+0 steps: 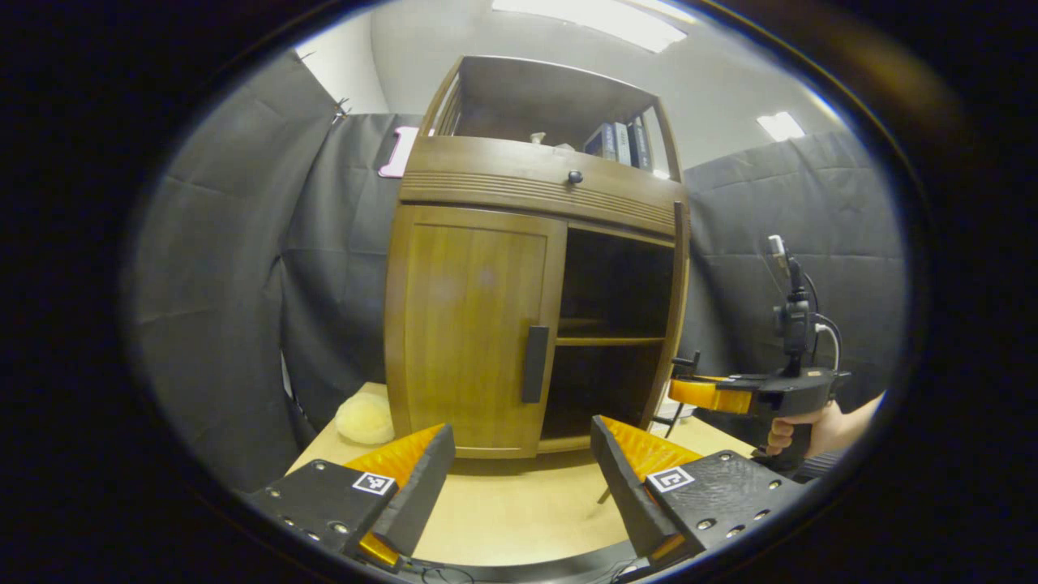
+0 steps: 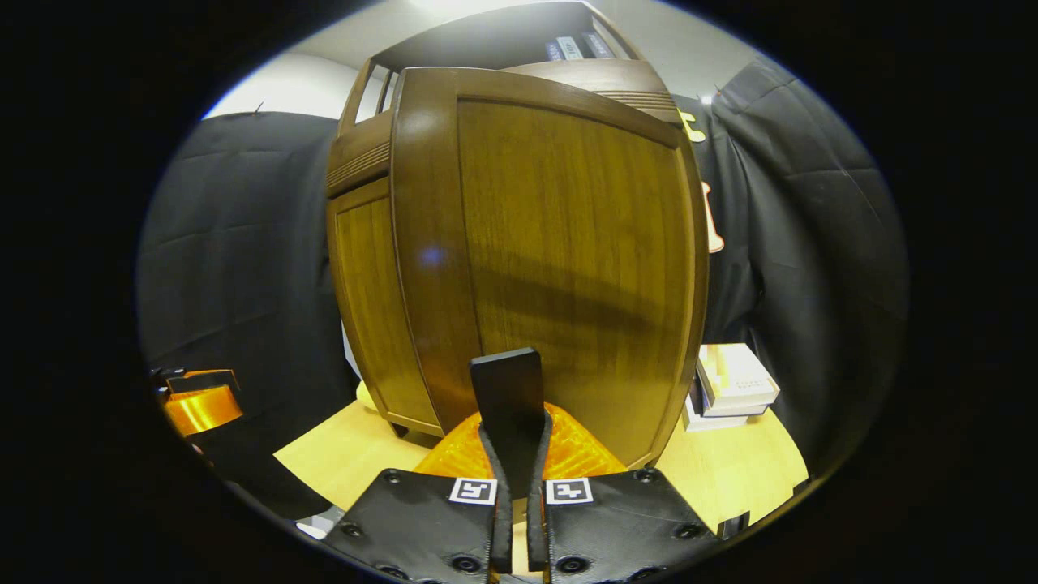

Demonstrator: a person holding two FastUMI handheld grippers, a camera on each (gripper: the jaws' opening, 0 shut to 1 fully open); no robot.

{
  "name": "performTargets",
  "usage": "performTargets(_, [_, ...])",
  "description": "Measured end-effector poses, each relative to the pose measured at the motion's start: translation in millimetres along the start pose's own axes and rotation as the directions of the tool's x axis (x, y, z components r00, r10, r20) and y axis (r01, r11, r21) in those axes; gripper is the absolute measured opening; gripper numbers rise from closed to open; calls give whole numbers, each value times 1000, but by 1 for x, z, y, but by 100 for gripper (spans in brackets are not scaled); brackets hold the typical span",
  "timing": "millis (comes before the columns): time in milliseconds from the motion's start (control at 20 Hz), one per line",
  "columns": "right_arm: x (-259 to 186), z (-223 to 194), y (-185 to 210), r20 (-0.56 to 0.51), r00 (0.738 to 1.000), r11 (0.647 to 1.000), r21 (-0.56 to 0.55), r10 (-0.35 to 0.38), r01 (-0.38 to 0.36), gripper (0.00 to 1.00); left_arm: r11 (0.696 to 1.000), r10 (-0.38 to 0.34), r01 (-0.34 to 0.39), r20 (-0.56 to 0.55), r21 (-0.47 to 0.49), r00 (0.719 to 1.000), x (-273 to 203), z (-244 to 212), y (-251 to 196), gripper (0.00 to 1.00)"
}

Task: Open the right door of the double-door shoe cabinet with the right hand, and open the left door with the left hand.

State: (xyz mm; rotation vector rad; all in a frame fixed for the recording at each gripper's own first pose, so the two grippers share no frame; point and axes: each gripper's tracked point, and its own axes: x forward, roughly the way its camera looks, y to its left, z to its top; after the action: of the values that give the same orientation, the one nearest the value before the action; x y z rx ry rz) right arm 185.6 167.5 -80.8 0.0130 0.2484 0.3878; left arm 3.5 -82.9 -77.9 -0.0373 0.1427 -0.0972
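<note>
Fingers of right gripper [image 2: 512, 454] clenched on dark handle [image 2: 508, 401] of right door [image 2: 568, 243], swung wide open from shoe cabinet [image 1: 527, 268]. Fingers of left gripper [image 1: 519, 478] released, spread apart, hovering over bench [image 1: 519, 511] in front of closed left door [image 1: 470, 324], short of its handle [image 1: 534, 364]. Cabinet standing on bench; yellow sponge [image 1: 364, 418] at its left foot, books [image 1: 620, 142] on its top shelf.

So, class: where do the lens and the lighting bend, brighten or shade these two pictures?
Left gripper view: the fisheye bows the cabinet sides outward, ceiling lights blow out white, and the open right half is dark inside. Right gripper view: the open right door bulges like a barrel, carries a small pale glare spot and a broad slanting shadow above the handle.
</note>
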Motion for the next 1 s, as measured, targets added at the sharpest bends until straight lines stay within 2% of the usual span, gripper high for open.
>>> performTargets(50, [-1,2,-2,-1,1000,1000,-2,-3,3,9,1000,-4,4,3,3,1000,1,0,-2,96])
performTargets(100, [-4,2,-3,-2,1000,1000,-6,-10,10,6,1000,-6,6,4,6,1000,1,0,-4,96])
performTargets(200, [-15,4,-8,1,1000,1000,6,-22,22,8,1000,-6,6,4,7,1000,3,1,-7,99])
performTargets(350, [-35,-1,-34,18,1000,999,46,-13,13,6,1000,-12,12,-1,-7,1000,6,-1,-11,99])
performTargets(600, [-57,-3,-66,20,998,998,28,-56,55,8,999,-26,26,-12,-19,1000,14,-6,-24,99])
performTargets(750, [-63,-3,-78,30,998,997,39,-63,62,5,999,-39,39,-20,-18,999,17,-11,-27,99])
performTargets(850, [-66,-3,-86,34,997,997,24,-72,72,10,999,-47,47,-32,-14,998,19,-16,-31,99])
performTargets(900, [-69,-3,-91,35,996,997,16,-79,78,5,999,-52,52,-35,-13,998,20,-16,-35,99])
performTargets(1000, [-72,-3,-100,42,995,996,31,-89,88,10,998,-62,62,-38,-12,997,21,-16,-42,99])
